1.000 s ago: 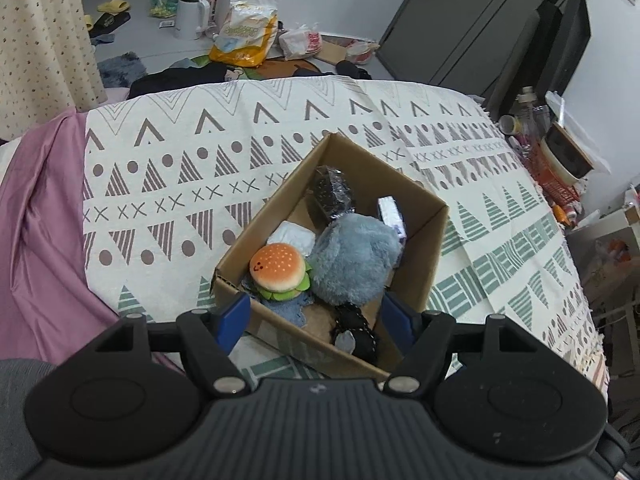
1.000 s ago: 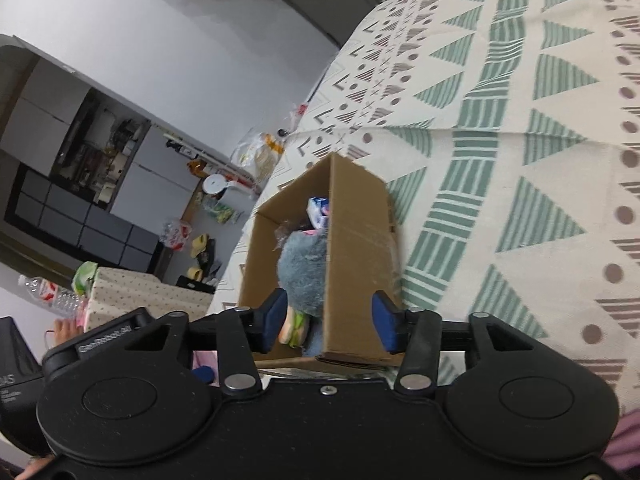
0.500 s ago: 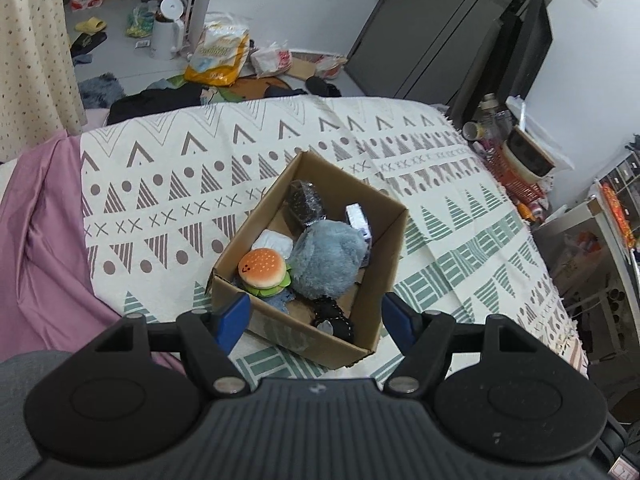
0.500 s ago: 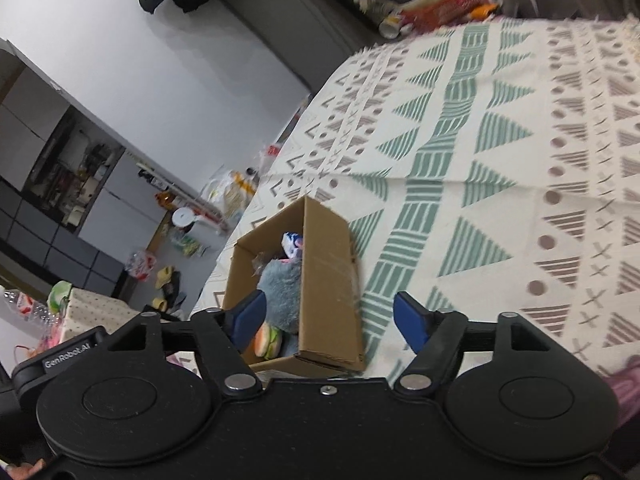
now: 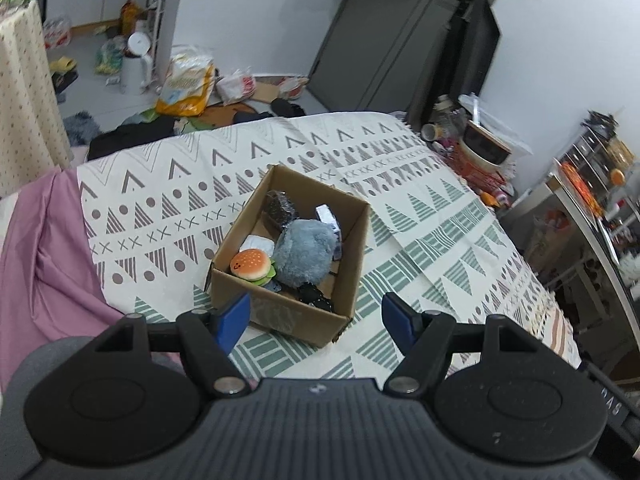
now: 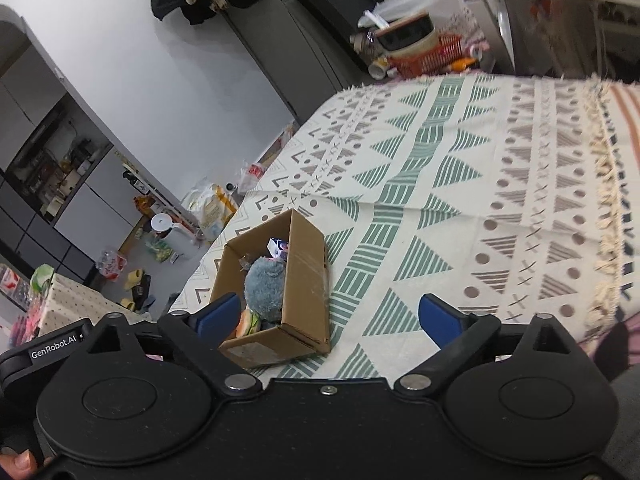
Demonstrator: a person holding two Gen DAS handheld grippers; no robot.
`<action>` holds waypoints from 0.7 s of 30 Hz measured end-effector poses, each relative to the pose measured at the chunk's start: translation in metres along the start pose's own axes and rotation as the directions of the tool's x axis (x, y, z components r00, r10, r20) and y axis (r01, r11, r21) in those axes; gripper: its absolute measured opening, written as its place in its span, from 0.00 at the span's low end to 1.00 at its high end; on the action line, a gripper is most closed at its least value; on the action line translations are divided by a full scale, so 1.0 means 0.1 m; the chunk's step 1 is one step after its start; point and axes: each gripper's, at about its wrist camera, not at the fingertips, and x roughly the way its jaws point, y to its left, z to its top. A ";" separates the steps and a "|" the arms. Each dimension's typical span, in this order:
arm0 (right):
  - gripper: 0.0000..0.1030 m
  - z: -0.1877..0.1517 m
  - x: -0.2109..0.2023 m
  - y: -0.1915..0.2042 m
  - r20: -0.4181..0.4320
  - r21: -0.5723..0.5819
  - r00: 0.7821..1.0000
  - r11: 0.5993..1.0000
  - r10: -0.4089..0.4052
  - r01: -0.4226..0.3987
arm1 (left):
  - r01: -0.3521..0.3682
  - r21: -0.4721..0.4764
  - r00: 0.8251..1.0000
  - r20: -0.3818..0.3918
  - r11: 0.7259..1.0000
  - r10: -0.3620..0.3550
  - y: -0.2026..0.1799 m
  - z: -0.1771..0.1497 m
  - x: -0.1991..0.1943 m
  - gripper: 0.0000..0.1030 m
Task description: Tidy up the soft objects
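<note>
Box: open brown cardboard box (image 5: 288, 256) sits mid-frame on the patterned cream-and-green woven cloth (image 5: 420, 248), top open so soft things drop straight in.
Contents: fluffy grey-blue plush ball (image 5: 306, 256) at centre, small plush hamburger toy (image 5: 251, 264) against the near-left wall, shiny black wrapped bundle (image 5: 280, 208) at the far side. Packed close, looks like sorting is nearly done.
Left gripper: left gripper (image 5: 316, 316) spread wide, nothing between its blue pads, low centre of frame, the box just above and between them, not touching.
Right gripper: right gripper (image 6: 330, 316) also wide apart and empty; the box lies lower left in its view, beside the left pad.
Cloth: no loose soft item visible on it.
</note>
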 end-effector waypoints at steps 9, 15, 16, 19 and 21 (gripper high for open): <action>1.00 -0.17 -0.50 0.21 0.073 -0.103 0.997 0.994 -0.038 0.046 | 0.008 0.119 0.999 0.052 0.993 -0.014 0.01 -0.15 -0.48 0.73; 1.00 -0.27 -0.79 0.36 0.093 -0.156 0.994 0.985 -0.060 0.075 | 0.008 0.201 0.997 0.077 0.980 -0.024 -0.02 -0.26 -0.79 0.81; 1.00 -0.28 -0.84 0.38 0.099 -0.164 0.993 0.983 -0.065 0.080 | 0.011 0.217 0.997 0.073 0.976 -0.027 -0.03 -0.29 -0.84 0.82; 1.00 -0.33 -1.02 0.43 0.122 -0.186 0.990 0.978 -0.072 0.094 | 0.017 0.273 0.996 0.077 0.962 -0.039 -0.10 -0.40 -1.00 0.82; 1.00 -0.35 -1.14 0.46 0.136 -0.206 0.988 0.974 -0.070 0.098 | 0.009 0.298 0.995 0.093 0.955 -0.039 -0.13 -0.46 -1.11 0.85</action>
